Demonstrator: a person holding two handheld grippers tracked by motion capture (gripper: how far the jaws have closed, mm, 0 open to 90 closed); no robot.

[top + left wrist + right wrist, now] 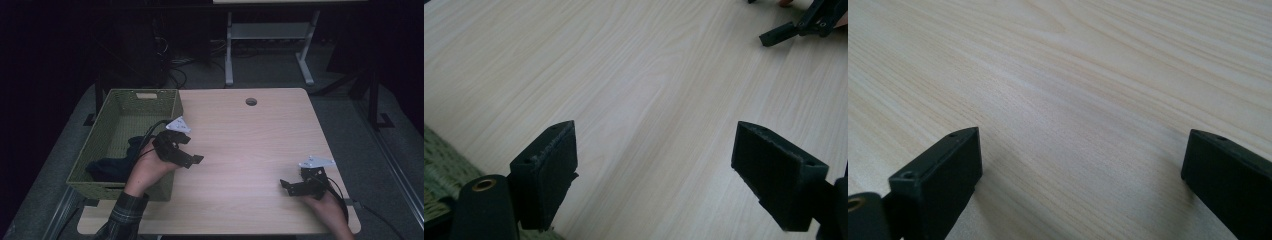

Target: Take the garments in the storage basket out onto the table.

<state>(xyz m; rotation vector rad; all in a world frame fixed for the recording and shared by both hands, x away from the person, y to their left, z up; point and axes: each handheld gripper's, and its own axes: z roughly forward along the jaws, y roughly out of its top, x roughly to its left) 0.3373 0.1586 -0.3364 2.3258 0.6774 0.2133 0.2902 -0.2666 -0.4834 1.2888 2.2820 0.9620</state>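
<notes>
A green woven basket [111,107] stands at the table's left edge with dark clothing [114,164] bunched in its near end. My left gripper [192,151] hovers just right of the basket's right wall, pointing toward the table's middle. Its jaws are wide apart over bare wood in the left gripper view [654,165], with the basket's rim [439,165] at the lower left. My right gripper [286,186] rests low near the front right of the table, open, with nothing between its jaws [1080,170]. It also appears far off in the left gripper view [784,32].
The light wooden table [250,145] has a round cable hole [251,101] near its far edge. Behind the table are a white desk frame [270,35] and cables on a dark floor.
</notes>
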